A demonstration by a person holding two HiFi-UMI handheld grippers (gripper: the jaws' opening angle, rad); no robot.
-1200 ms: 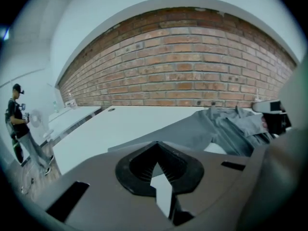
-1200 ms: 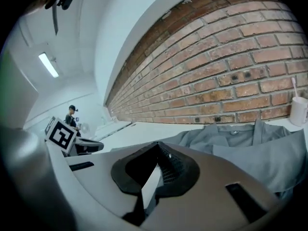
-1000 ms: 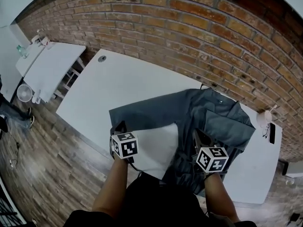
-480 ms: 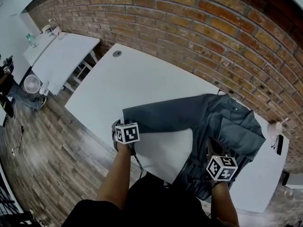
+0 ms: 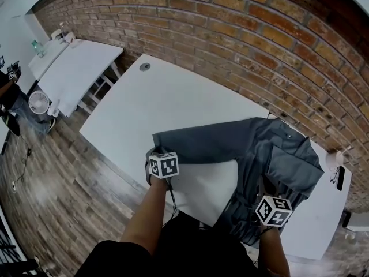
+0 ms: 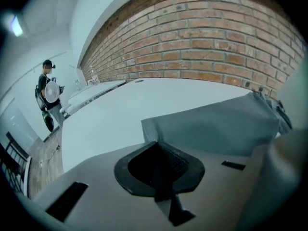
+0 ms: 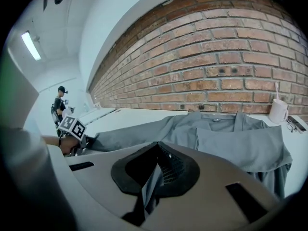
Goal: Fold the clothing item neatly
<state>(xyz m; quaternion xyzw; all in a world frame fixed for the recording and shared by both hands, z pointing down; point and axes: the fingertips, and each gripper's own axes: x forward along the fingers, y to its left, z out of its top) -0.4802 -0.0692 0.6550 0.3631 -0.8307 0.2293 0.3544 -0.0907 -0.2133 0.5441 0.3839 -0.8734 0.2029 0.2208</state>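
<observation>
A grey shirt (image 5: 271, 154) lies spread on the white table (image 5: 173, 97), one long sleeve (image 5: 202, 140) stretched out to the left. My left gripper (image 5: 157, 153) is at the sleeve's cuff; in the left gripper view its jaws (image 6: 156, 146) have just been closing and now pinch the cuff's corner (image 6: 150, 129). My right gripper (image 5: 266, 190) is at the shirt's near hem. In the right gripper view it (image 7: 153, 153) is shut on a fold of grey cloth (image 7: 149, 179), with the shirt's body (image 7: 231, 138) spread beyond.
A white cup (image 5: 333, 159) and a dark flat object (image 5: 339, 178) sit at the table's right end. The brick wall (image 5: 242, 33) runs behind the table. A second white table (image 5: 69, 74) and a fan (image 5: 38, 103) stand left. A person (image 6: 48, 93) stands far off.
My left gripper has come down onto the sleeve cuff near the table's front edge. The right gripper has stayed at the hem with cloth in it.
</observation>
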